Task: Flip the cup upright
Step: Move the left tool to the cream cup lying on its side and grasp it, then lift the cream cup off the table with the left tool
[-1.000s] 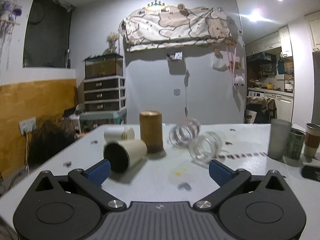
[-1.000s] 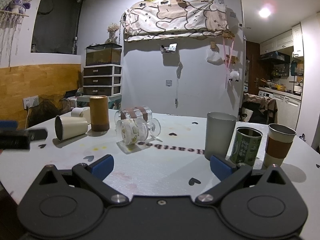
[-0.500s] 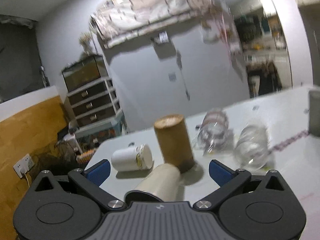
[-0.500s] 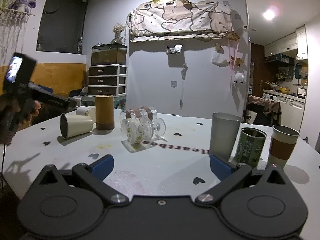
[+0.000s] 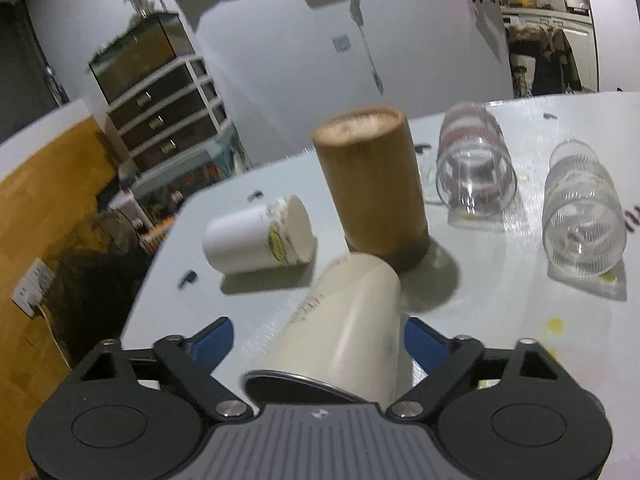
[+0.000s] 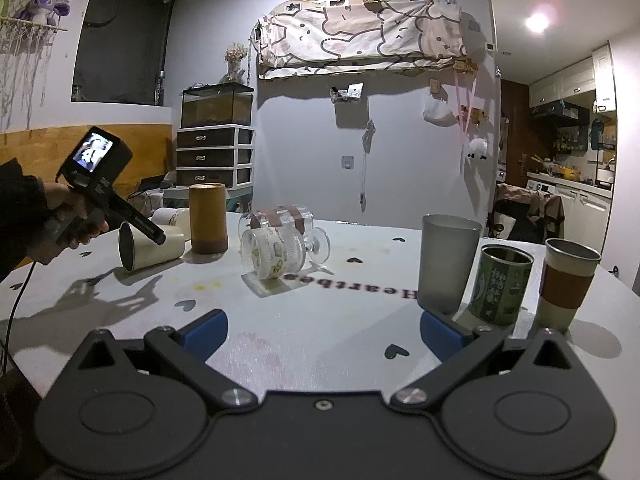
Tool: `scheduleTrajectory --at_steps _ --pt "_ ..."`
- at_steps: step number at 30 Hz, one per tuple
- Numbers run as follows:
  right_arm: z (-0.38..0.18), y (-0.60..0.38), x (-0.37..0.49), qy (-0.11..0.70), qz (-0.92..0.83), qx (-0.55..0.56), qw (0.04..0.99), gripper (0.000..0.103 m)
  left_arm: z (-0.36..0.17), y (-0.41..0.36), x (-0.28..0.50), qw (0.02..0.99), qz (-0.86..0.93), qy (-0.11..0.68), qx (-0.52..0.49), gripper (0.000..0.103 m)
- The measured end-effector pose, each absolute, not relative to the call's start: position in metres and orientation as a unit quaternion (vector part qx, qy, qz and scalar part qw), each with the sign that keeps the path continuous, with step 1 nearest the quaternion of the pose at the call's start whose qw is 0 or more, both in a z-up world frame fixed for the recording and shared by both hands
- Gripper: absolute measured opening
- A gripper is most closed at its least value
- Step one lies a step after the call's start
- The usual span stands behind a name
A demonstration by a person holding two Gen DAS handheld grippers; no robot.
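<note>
A cream cup [image 5: 344, 328] lies on its side on the white table, its dark open mouth toward the left wrist camera. My left gripper [image 5: 316, 340] is open and straddles this cup, one blue pad on each side; contact cannot be told. In the right wrist view the same cup [image 6: 150, 246] lies at the left with the hand-held left gripper [image 6: 148, 232] over it. My right gripper [image 6: 322, 330] is open and empty above the table's near part.
A brown bamboo cup [image 5: 370, 188] stands upside down just behind the cream cup. A white cup [image 5: 260, 240] and two glass cups [image 5: 474, 168] [image 5: 582, 216] lie on their sides. A grey tumbler [image 6: 446, 264], a green can [image 6: 502, 286] and a sleeved cup [image 6: 568, 284] stand at the right.
My left gripper has moved forward and tilted down over the cream cup, which now sits between its open fingers. The right gripper has barely moved.
</note>
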State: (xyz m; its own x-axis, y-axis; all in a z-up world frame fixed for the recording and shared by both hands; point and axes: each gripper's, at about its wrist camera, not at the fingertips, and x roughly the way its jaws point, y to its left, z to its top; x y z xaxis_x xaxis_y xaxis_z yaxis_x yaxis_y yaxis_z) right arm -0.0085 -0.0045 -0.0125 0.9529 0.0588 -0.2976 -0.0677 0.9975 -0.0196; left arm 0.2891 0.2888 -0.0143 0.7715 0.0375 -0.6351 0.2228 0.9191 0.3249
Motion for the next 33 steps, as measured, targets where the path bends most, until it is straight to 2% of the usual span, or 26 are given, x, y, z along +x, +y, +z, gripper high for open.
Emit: scheduleTrajectory --at_steps 1,5,7,8,19,33 --pt "-0.013 -0.005 -0.008 0.151 0.033 -0.014 0.988 0.103 -0.018 0.289 0.291 0.917 -0.052 0.346 0.192 0.083" --pt "-0.014 -0.007 -0.008 0.150 0.035 -0.013 0.988 0.103 -0.021 0.290 0.283 0.919 -0.044 0.339 0.199 0.080" --pt "-0.013 -0.004 -0.009 0.151 0.033 -0.013 0.988 0.103 -0.018 0.279 0.282 0.919 -0.050 0.338 0.196 0.073" --pt "-0.013 -0.005 -0.008 0.151 0.033 -0.012 0.988 0.103 -0.017 0.278 0.278 0.919 -0.049 0.339 0.196 0.072" --pt "-0.012 -0.012 -0.011 0.143 0.032 0.003 0.989 0.103 -0.021 0.220 0.184 0.912 -0.165 0.298 0.228 0.071" --pt "-0.009 -0.037 -0.002 0.161 -0.002 0.045 0.986 0.103 -0.039 0.122 0.038 0.837 -0.397 0.196 0.323 0.071"
